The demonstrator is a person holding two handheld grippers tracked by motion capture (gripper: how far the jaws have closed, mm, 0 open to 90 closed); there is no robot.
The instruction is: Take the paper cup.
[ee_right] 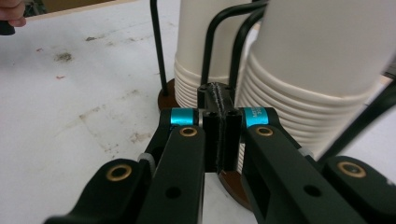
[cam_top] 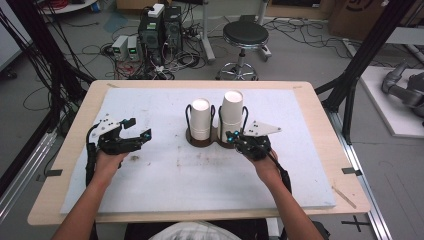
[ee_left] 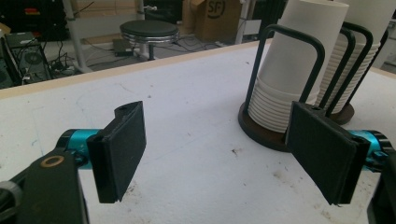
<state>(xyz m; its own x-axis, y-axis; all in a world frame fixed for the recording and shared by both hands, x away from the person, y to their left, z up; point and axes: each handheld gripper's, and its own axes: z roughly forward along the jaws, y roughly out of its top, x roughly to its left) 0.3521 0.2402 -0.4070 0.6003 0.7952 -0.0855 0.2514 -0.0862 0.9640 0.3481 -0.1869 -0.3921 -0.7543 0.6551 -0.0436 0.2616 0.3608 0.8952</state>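
So the right claw (cam_top: 235, 138) was pinched fully together with nothing between its pads, sitting right up against the near side of the right cup stack (cam_top: 232, 116). In the right gripper view the closed tips were just in front of the ribbed rims at the bottom of that stack, close to the dark round base (ee_right: 233, 184) of the wire cup holder (cam_top: 215, 131). Whether the tips actually touched the rims I couldn't tell.

Both stacks of white paper cups stood upside down in that two-bay holder, about mid-desk on the white mat (cam_top: 165, 170), with the left cup stack (cam_top: 200, 119) a bit shorter than the right one.

The left claw (cam_top: 139, 129) was spread wide and empty, well off to the left of the holder, hovering low over the mat.

My read: this was the approach step for pulling a cup off the right stack. Closed jaws can't take a cup, so the next move probably called for opening up again and getting one pad on each side of the top cup's wall. The left claw might need to steady the holder, since it looks light enough to slide.
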